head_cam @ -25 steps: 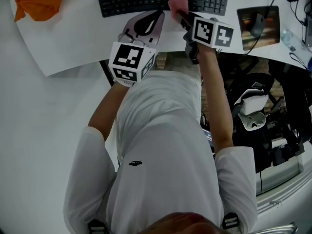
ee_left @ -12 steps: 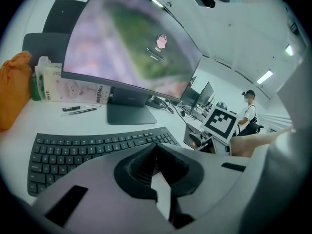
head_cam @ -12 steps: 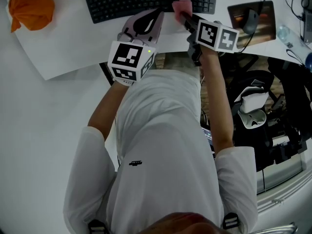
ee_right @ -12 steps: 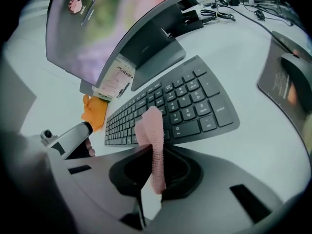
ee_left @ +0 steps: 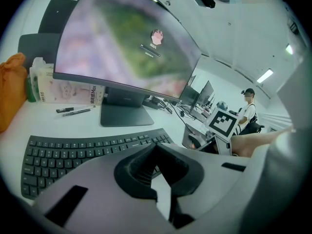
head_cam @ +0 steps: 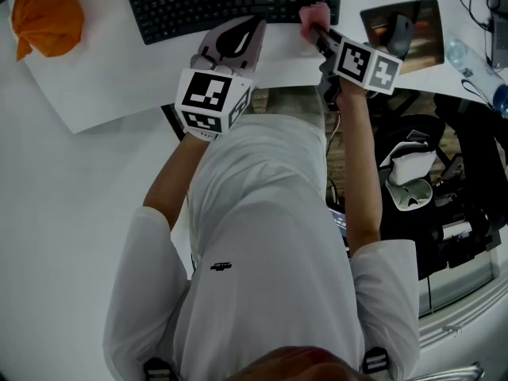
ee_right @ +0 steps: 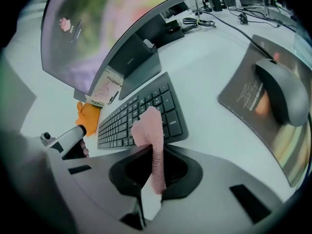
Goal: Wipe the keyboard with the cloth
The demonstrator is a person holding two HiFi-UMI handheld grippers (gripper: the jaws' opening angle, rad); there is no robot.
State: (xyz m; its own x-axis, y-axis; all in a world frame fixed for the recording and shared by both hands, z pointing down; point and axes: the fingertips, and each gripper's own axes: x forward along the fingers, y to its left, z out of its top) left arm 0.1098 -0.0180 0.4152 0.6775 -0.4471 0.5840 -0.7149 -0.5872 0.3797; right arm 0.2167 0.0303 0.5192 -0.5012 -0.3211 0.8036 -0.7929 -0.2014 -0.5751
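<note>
One keyboard (head_cam: 230, 2), one pink cloth (head_cam: 313, 14); we log right gripper (head_cam: 317, 28) clamping the cloth at the keyboard's corner, left gripper (head_cam: 255, 25) seemingly closed, empty.

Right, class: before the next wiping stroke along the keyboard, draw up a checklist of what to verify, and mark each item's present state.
1. Cloth gripped: ok. The right gripper is shut on it, and a flap stands out beyond the jaws.
2. Cloth touching the keyboard: cannot tell. It sits at the near right corner, but contact is unclear.
3. Room for a stroke: ok. The keyboard to the cloth's left is bare.
4. Mouse out of the way: ok. It is on its pad, apart from the keyboard.
5. Left gripper steadying the keyboard: cannot tell. It is shut and empty, with its tips at the near edge.
</note>
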